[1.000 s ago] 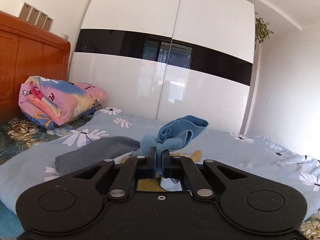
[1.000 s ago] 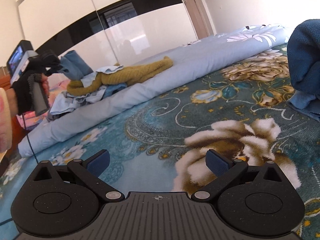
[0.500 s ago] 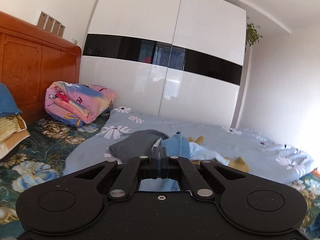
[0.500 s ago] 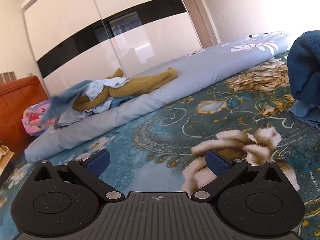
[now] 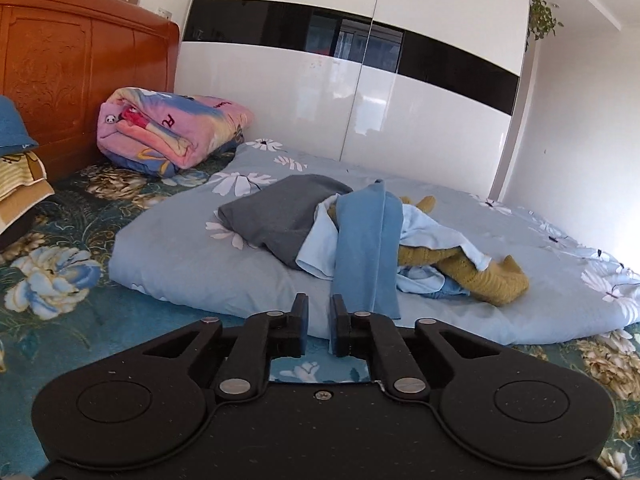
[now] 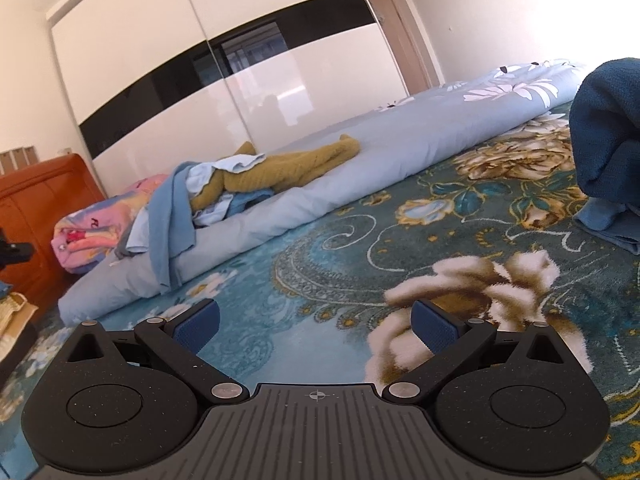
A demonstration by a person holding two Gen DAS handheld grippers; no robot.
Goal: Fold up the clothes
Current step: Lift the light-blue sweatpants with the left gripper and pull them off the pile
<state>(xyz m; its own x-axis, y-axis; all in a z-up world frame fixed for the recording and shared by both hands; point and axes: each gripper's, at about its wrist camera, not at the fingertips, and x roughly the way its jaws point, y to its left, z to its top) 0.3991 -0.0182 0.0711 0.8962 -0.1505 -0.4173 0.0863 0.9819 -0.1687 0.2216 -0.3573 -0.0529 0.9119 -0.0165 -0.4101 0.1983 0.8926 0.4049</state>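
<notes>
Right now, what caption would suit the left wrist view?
Slightly parted fingers just opening beside a blue cloth draped over a clothes pile on the rolled duvet.

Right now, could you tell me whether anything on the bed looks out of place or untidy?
Yes: the clothes pile on the rolled duvet is a jumble, and the blue garment trails over the duvet's edge toward the slightly open left gripper.

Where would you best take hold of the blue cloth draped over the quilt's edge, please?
Probably at the blue cloth's free lower end, which hangs loose over the rolled quilt's near side. Come from the front, level with that hem: it is thin, unpinned and clear of the mustard sweater. The left claw, jaws just opened, already sits before it with nothing between them.
</notes>
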